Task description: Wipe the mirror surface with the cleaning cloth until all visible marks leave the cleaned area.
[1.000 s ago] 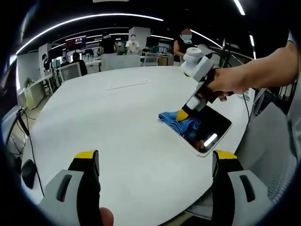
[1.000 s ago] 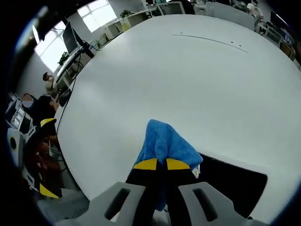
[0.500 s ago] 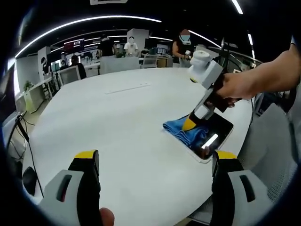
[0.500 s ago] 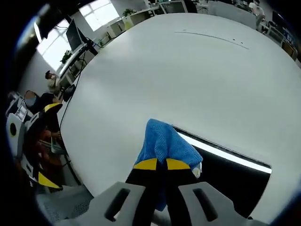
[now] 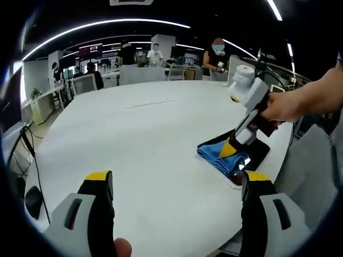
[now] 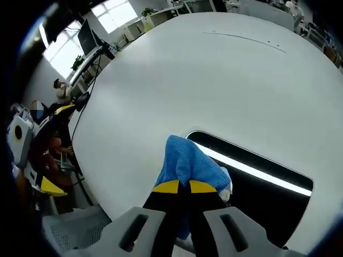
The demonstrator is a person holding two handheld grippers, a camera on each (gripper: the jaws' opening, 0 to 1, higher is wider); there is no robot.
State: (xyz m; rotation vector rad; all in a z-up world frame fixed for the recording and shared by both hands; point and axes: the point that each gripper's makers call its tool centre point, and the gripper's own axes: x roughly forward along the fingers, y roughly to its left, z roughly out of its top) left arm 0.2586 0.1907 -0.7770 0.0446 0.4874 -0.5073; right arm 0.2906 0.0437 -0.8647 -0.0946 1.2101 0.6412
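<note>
A dark rectangular mirror (image 6: 257, 182) with a white frame lies flat on the round white table (image 6: 214, 80); it reflects a bright ceiling light strip. My right gripper (image 6: 185, 187) is shut on a blue cleaning cloth (image 6: 187, 163), which rests on the mirror's near left corner. In the left gripper view the right gripper (image 5: 229, 150), held by a person's hand, presses the blue cloth (image 5: 214, 151) onto the mirror (image 5: 256, 156) near the table's right edge. My left gripper (image 5: 177, 184) stands open over the table's near edge, holding nothing.
The table edge runs close behind the mirror. Desks, chairs, monitors and several people (image 5: 217, 53) stand beyond the far side of the table. A thin seam (image 5: 150, 101) crosses the tabletop. Cables and a chair (image 6: 37, 160) lie by the floor at left.
The right gripper has dragged the cloth across the mirror toward its near left corner, so more dark glass and the reflected light strip show. The left gripper's view shifted slightly; its jaws stay open.
</note>
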